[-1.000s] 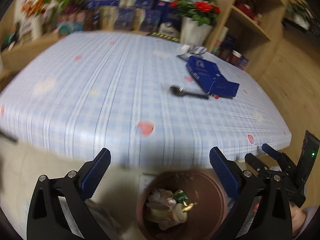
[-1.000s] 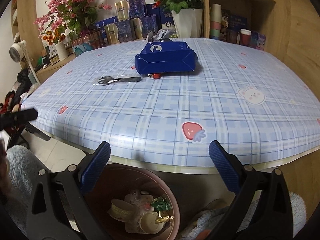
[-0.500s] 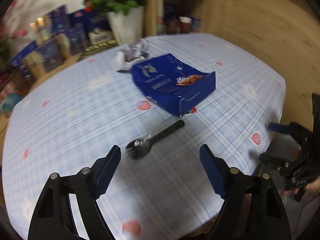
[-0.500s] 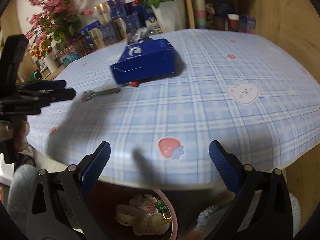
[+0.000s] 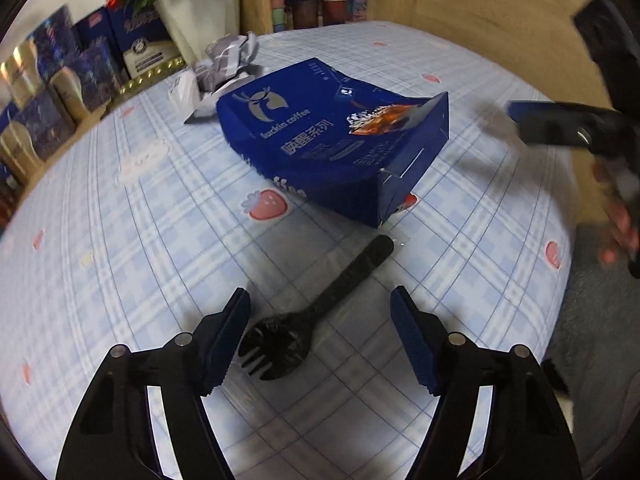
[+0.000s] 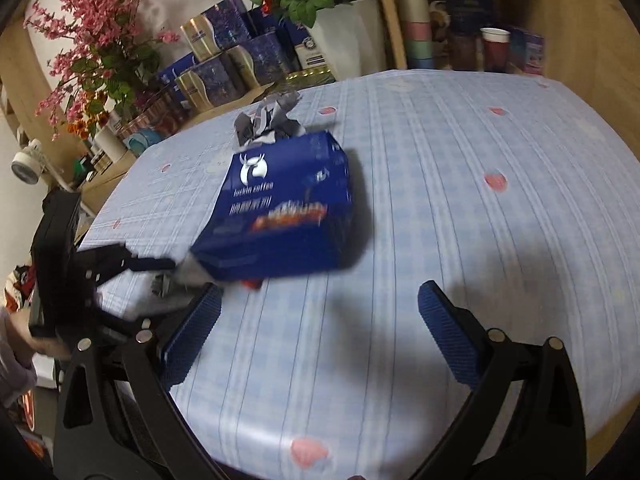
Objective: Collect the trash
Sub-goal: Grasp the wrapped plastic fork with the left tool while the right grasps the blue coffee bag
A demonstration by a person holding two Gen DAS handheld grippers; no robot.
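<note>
A black plastic spork (image 5: 316, 312) in a clear wrapper lies on the blue checked tablecloth (image 5: 120, 264). My left gripper (image 5: 320, 336) is open, its jaws on either side of the spork's head, just above it. Behind it lies a blue Luckin Coffee paper bag (image 5: 332, 140) on its side, with crumpled grey-white paper (image 5: 224, 64) beyond. My right gripper (image 6: 320, 344) is open and empty over the cloth, short of the bag (image 6: 280, 216). It appears blurred at the right of the left wrist view (image 5: 560, 124).
A white pot of red roses (image 6: 344, 28), blue and gold boxes (image 6: 224, 56) and pink flowers (image 6: 92, 40) line the table's far side. Wooden shelves with cups (image 6: 496, 48) stand at the back right. A small red item (image 5: 410, 200) peeks from under the bag.
Both grippers rose from the trash bin below the table edge and moved over the table. The left one closed in on the spork; the right one came toward the blue bag.
</note>
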